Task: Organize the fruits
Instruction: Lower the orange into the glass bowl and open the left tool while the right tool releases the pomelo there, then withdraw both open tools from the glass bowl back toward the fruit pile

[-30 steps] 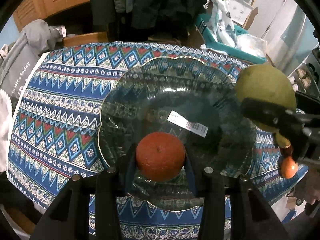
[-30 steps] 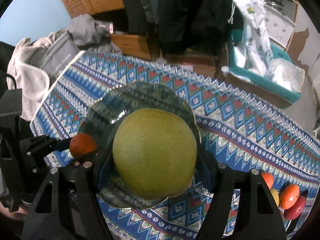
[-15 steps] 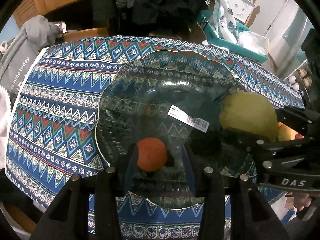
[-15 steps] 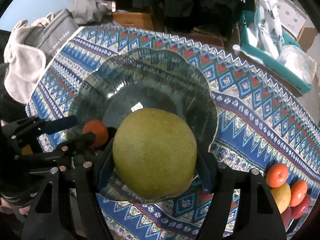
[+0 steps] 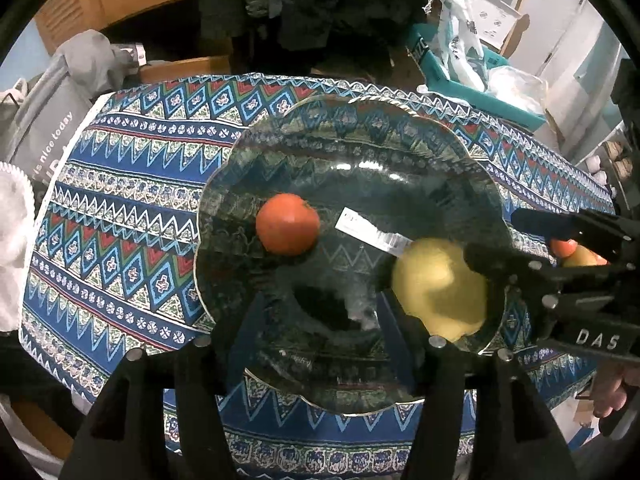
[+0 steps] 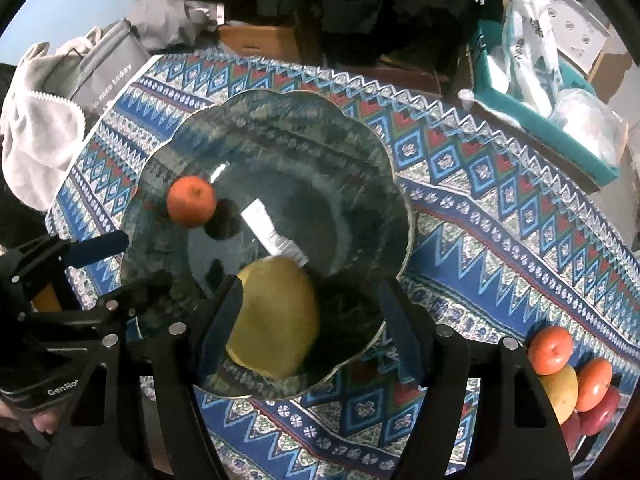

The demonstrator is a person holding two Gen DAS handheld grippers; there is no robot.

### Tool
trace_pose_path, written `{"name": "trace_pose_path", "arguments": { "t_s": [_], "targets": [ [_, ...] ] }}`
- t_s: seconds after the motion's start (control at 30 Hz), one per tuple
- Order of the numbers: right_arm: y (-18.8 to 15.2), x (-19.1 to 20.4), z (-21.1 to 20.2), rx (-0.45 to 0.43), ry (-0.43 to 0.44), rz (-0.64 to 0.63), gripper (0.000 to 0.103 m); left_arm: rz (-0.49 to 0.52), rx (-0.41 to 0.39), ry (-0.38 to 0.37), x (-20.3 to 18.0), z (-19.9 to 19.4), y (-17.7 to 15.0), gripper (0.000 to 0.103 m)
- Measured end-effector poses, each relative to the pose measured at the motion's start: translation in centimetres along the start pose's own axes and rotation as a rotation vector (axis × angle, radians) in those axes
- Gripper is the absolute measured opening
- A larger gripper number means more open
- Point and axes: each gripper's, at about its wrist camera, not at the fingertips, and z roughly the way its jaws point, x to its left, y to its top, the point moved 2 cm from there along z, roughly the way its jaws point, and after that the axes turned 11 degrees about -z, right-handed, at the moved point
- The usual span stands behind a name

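Left fingers (image 5: 320, 320) opening, round orange (image 5: 287, 224) free in scalloped glass bowl (image 5: 360, 120)

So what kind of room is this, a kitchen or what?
Probably a lived-in home room, not clearly a kitchen: a patterned tablecloth under a glass fruit bowl, dark coats hanging behind, grey clothes piled alongside.

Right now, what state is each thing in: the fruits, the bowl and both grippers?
orange fruit: loose in the bowl, no gripper on it.
yellow-green fruit: resting in the bowl, one pad clear of it.
glass bowl: upright on the cloth, two fruits inside.
left gripper: jaws opening, nothing between them.
right gripper: open around the yellow-green fruit.
fruit pile: on the cloth, outside the bowl.
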Motion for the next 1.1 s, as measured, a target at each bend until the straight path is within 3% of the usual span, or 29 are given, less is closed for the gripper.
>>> {"name": "trace_pose_path", "arguments": {
  "t_s": [0.13, 0.3, 0.67, 0.83, 1.03, 1.1],
  "targets": [
    [0.0, -0.7, -1.1, -0.028, -0.029, 0.020, 0.072, 0.001, -0.025, 0.011, -0.2, -0.9, 0.1, 0.073],
    [0.2, -1.5, -3.2, -0.078, -0.065, 0.038, 0.072, 0.011, -0.073, 0.016, -0.8, -2.6, 0.3, 0.081],
    [0.3, -2.5, -9.1, -0.206, -0.125, 0.087, 0.072, 0.056, -0.129, -0.027, -2.4, -5.9, 0.5, 0.081],
    [-0.3, -3.3, -11.7, -0.249, -0.144, 0.113, 0.072, 0.087, -0.196, -0.037, -3.5, -7.5, 0.6, 0.081],
    [-0.9, -3.8, -14.0, -0.282, -0.203, 0.106, 0.075, 0.134, -0.176, -0.130, -5.3, -8.5, 0.4, 0.081],
    [-1.3, -4.0, -14.9, -0.297, -0.208, 0.111, 0.075, 0.144, -0.179, -0.125, -6.0, -8.9, 0.3, 0.081]
  ]
}}
